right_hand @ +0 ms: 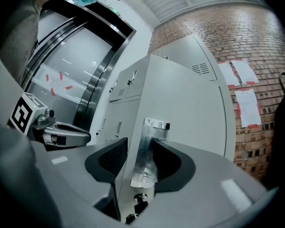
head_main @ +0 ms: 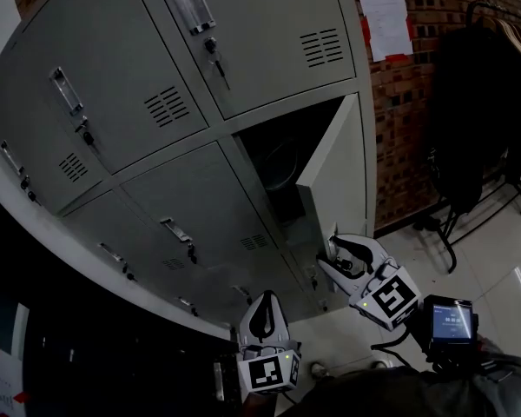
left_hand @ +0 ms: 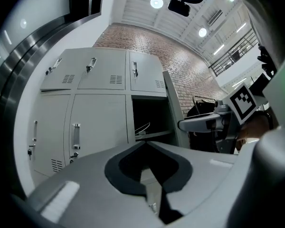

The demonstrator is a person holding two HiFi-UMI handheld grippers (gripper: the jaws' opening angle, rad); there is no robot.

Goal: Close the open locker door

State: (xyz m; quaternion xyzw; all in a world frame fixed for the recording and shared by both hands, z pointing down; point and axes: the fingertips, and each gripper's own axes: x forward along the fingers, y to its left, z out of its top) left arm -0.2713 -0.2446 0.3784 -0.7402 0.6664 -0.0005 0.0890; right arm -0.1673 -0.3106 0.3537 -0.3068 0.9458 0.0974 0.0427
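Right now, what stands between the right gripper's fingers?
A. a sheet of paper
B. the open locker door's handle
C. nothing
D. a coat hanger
B: in the right gripper view, the fingers of the right gripper sit on either side of the open locker door's handle.

Left claw (head_main: pixel 262 313), right claw (head_main: pixel 340 252): pale grey shells, black pads. White cube (head_main: pixel 392 296) with black square markers on each. Small lit screen (head_main: pixel 450 318) mounted by right one. Dark sleeve (head_main: pixel 391 396).
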